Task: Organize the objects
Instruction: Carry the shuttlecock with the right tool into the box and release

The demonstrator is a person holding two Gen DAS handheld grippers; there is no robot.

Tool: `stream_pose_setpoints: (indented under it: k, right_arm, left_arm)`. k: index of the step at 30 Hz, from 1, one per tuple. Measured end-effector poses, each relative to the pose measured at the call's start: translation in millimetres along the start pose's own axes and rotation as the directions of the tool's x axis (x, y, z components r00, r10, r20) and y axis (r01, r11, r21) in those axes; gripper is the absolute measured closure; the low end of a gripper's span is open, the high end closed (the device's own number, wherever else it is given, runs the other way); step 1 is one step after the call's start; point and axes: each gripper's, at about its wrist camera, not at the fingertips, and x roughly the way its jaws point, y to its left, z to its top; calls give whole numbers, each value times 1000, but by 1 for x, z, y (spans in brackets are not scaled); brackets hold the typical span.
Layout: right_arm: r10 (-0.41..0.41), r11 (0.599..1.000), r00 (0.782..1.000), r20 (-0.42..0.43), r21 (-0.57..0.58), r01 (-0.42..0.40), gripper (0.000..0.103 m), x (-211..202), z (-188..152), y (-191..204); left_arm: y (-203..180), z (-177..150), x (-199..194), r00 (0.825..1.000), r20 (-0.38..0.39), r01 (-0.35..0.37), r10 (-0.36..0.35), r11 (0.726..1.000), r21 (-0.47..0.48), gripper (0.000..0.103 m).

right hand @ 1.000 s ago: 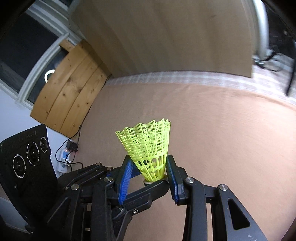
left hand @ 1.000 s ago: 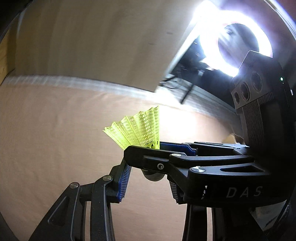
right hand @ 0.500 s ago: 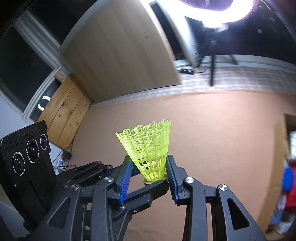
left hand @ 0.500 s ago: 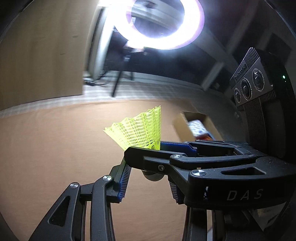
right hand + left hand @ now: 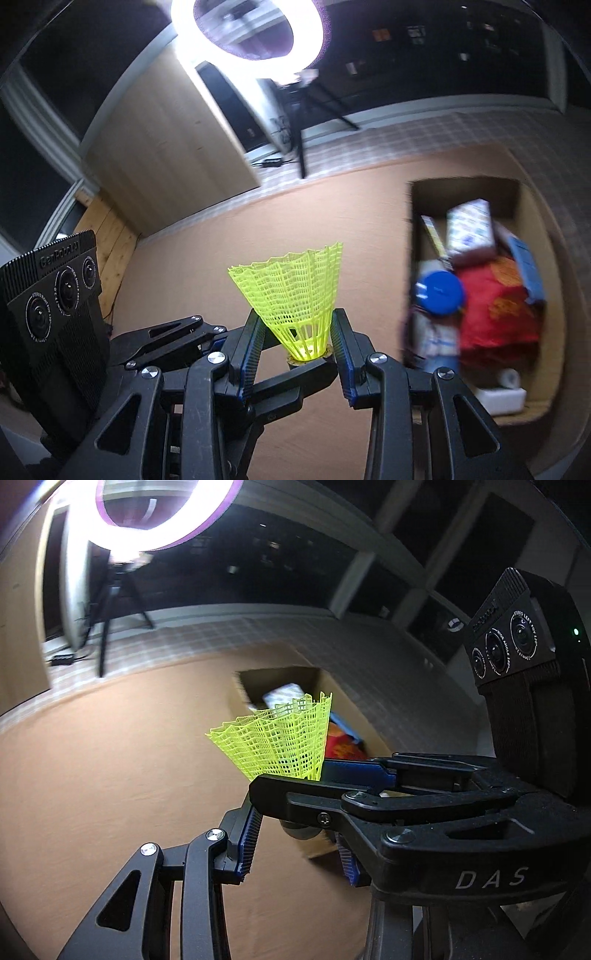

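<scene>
**Shuttlecock on its way to the box**

Left wrist view: yellow shuttlecock point(image 5: 280, 744) sits skirt-up right ahead, w/ the right tool point(image 5: 291, 794) crossing in from the right side and clamping it low, near the cork. Left tool point(image 5: 295, 843) underneath, blue pads standing either side of the cork; whether they actually press on it, can't tell from here, the other tool's finger covers that spot. Beyond the skirt: open cardboard box point(image 5: 280, 679) on the tan floor point(image 5: 110, 775), already part-filled.

Right wrist view: much clearer. Right tool point(image 5: 299, 347) clenched on the shuttlecock point(image 5: 291, 291), pads pinching the narrow end of the skirt, cork pointing back at the camera, skirt upright and undeformed. Left tool's finger runs across just below the cork. Box point(image 5: 461, 192) off to the right, holding a blue lid point(image 5: 439, 291), red cloth point(image 5: 498, 310), printed packs; its edges are blurred.

Doing it well, imo: carry on over the box rim before letting go, aim for a gap beside the red cloth, lower cork-first, keep the pinch light so the mesh doesn't crush, and free one tool at a time so the thing doesn't flick out.
</scene>
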Motion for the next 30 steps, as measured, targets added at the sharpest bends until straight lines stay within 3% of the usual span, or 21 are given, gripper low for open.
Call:
stream_pose_setpoints:
  k: [7,17,18,19,21,22,23,30]
  right_arm:
    - [-41,997,999,15,58,41,70,-23,-11,-51]
    - [-78,991,997,23,114,75,69,-41,-19,-100]
    - [-80,990,996,25,116,77,68,-42,-18,-103]
    - [-86,989,996,27,120,82,60,-43,-17,-107]
    - [-100,986,995,23,134,96,45,-44,-16,-113]
    - [-115,984,993,29,142,110,40,-45,-16,-116]
    - [-130,981,991,35,147,124,39,-47,-16,-118]
    - [-156,975,987,34,164,148,37,-48,-14,-125]
  left_arm:
    - [-44,6,43,997,-57,54,-52,998,32,67]
    - [-77,15,89,993,-108,59,-50,995,80,68]
    - [-80,17,91,993,-112,54,-45,995,82,68]
    - [-81,18,93,993,-114,49,-40,995,84,67]
    - [-82,20,96,992,-120,33,-23,996,85,48]
    - [-82,21,97,992,-123,22,-12,996,83,32]
    - [-81,22,96,993,-121,12,-2,997,83,26]
    - [-64,23,92,991,-126,-32,39,998,57,26]
